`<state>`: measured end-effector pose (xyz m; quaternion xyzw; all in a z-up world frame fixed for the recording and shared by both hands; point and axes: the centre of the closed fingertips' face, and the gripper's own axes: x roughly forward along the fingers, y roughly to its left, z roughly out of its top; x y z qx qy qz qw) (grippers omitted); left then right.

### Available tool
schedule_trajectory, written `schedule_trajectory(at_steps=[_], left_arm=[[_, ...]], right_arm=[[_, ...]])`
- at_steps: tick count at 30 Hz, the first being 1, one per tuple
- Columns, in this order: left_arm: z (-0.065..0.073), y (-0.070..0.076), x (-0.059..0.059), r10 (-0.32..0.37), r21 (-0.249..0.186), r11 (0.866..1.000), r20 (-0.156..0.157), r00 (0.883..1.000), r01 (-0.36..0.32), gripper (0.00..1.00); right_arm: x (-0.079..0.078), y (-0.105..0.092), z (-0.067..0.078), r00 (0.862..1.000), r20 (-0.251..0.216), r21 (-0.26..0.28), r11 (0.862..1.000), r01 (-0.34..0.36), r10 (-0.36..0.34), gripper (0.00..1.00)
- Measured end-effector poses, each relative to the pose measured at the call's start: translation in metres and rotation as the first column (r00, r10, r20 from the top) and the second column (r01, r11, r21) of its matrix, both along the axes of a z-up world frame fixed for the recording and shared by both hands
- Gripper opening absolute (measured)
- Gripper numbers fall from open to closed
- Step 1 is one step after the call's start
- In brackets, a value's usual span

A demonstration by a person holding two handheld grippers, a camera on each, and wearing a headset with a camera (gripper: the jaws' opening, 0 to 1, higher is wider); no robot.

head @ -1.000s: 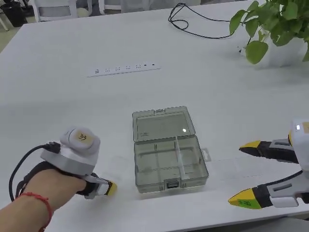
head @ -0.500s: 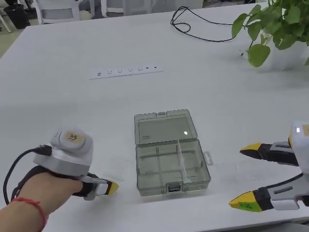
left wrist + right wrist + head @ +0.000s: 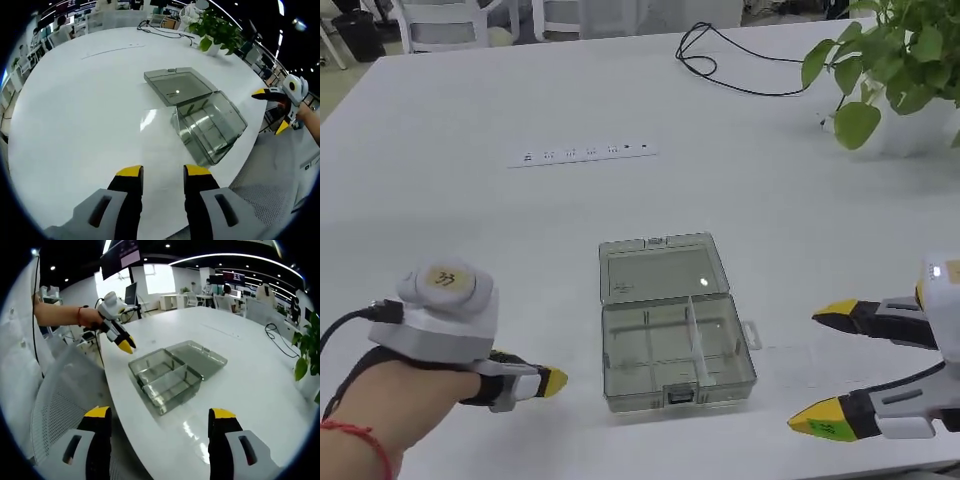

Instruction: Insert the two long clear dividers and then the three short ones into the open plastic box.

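Clear parts are hard to make out. In the box [image 3: 635, 392] one long divider [image 3: 692, 335] stands upright, and a faint clear strip [image 3: 785, 355] lies on the counter [image 3: 470, 230] just right of it. The box sits open between both claws, with its lid flat behind it. The left claw [image 3: 163, 174] has its jaws a little apart and holds nothing; in the head view the hand hides all but one yellow tip. The right claw [image 3: 825, 365] is wide apart and empty, and the frame edge cuts off its body.
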<state>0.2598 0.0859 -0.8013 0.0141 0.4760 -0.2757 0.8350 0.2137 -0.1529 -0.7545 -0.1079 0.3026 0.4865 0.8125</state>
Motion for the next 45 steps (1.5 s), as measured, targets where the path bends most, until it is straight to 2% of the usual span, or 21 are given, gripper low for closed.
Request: schedule_trajectory(at_steps=[5,7,10,18,21,26,29,31,32,34,37,38,41,45], left_arm=[[0.018,-0.004,0.002,0.030,-0.062,0.998,0.032,0.999,-0.028,0.30],[0.028,-0.009,0.002,0.043,-0.099,0.994,0.046,0.998,-0.038,0.30],[0.037,-0.014,0.001,0.054,-0.130,0.990,0.060,0.997,-0.046,0.30],[0.063,-0.042,-0.002,0.079,-0.260,0.964,0.082,0.994,-0.055,0.30],[0.071,-0.053,-0.003,0.080,-0.305,0.951,0.086,0.993,-0.050,0.30],[0.083,-0.072,-0.007,0.079,-0.364,0.931,0.100,0.992,-0.037,0.30],[0.086,-0.081,-0.009,0.072,-0.380,0.925,0.106,0.992,-0.026,0.30],[0.089,-0.086,-0.010,0.067,-0.392,0.920,0.111,0.992,-0.018,0.30],[0.090,-0.088,-0.011,0.065,-0.394,0.919,0.114,0.991,-0.014,0.30],[0.093,-0.093,-0.011,0.061,-0.405,0.914,0.124,0.990,-0.006,0.30],[0.097,-0.099,-0.012,0.056,-0.420,0.907,0.139,0.989,0.008,0.30],[0.097,-0.101,-0.012,0.053,-0.421,0.907,0.141,0.989,0.012,0.30],[0.099,-0.106,-0.014,0.040,-0.417,0.908,0.161,0.986,0.031,0.30],[0.101,-0.112,-0.014,0.027,-0.421,0.906,0.182,0.983,0.052,0.30]], right_arm=[[0.007,0.004,0.013,0.999,0.002,0.022,0.999,0.032,-0.032,0.78],[0.009,0.007,0.017,0.999,-0.008,0.039,0.998,0.048,-0.048,0.77],[0.011,0.013,0.025,0.997,-0.035,0.051,0.996,0.071,-0.070,0.77],[0.019,0.037,0.051,0.993,-0.037,0.128,0.985,0.114,-0.110,0.80],[0.024,0.048,0.063,0.989,-0.044,0.170,0.975,0.144,-0.139,0.79],[0.031,0.063,0.083,0.978,-0.066,0.265,0.942,0.207,-0.196,0.60],[0.031,0.073,0.088,0.979,-0.066,0.269,0.941,0.204,-0.193,0.51],[0.032,0.079,0.090,0.973,-0.094,0.283,0.932,0.228,-0.210,0.45],[0.033,0.081,0.090,0.965,-0.120,0.287,0.923,0.257,-0.232,0.41],[0.035,0.086,0.092,0.962,-0.129,0.304,0.914,0.270,-0.241,0.35],[0.035,0.093,0.092,0.952,-0.162,0.319,0.899,0.300,-0.260,0.31],[0.037,0.092,0.090,0.951,-0.165,0.318,0.899,0.302,-0.261,0.29],[0.037,0.098,0.088,0.940,-0.196,0.328,0.885,0.330,-0.278,0.26],[0.040,0.099,0.080,0.931,-0.220,0.314,0.882,0.351,-0.292,0.22]])
